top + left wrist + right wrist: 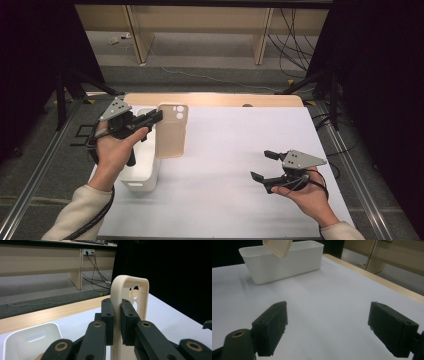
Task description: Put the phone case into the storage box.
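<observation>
A beige phone case [172,131] with camera cut-outs hangs in the air beside the white bin [143,172], held by its left edge. My left gripper [159,116] is shut on that edge. In the left gripper view the case [130,293] stands upright with its rim pinched between the two black pads [107,312]. My right gripper [261,165] rests low over the white table sheet at the right, open, with nothing between its jaws. In the right gripper view its open gripper [328,326] faces bare sheet, with the bin [287,262] and a corner of the case [278,247] beyond.
The white sheet [235,160] covers a wooden table whose far edge [215,99] shows bare. Behind it lie grey floor, wooden furniture legs and loose cables [292,45]. Dark curtains and stands flank both sides.
</observation>
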The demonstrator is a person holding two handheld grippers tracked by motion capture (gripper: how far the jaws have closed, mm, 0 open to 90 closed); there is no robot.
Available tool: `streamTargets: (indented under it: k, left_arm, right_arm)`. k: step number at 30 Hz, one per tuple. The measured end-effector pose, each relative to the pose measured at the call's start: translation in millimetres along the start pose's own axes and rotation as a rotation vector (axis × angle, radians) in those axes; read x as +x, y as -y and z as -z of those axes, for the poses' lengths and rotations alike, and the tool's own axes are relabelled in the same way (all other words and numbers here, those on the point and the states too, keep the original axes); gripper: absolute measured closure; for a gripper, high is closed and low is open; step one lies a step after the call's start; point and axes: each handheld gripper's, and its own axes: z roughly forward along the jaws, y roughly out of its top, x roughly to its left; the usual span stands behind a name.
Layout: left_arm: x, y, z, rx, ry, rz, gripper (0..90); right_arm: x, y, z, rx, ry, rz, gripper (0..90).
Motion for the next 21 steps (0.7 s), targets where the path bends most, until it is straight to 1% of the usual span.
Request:
streamTargets:
  k: [13,21]
  left_arm:
    - [9.8,-2.5,4.0,-0.014,-0.017,0.0,82.3]
    - [15.0,-3.2,5.0,-0.014,-0.027,0.001,82.3]
  right_arm:
    - [-0.4,1.3,1.1,-0.006,0.003,-0.003,17.3]
    - [-0.1,1.4,1.1,-0.002,0.001,-0.003,17.3]
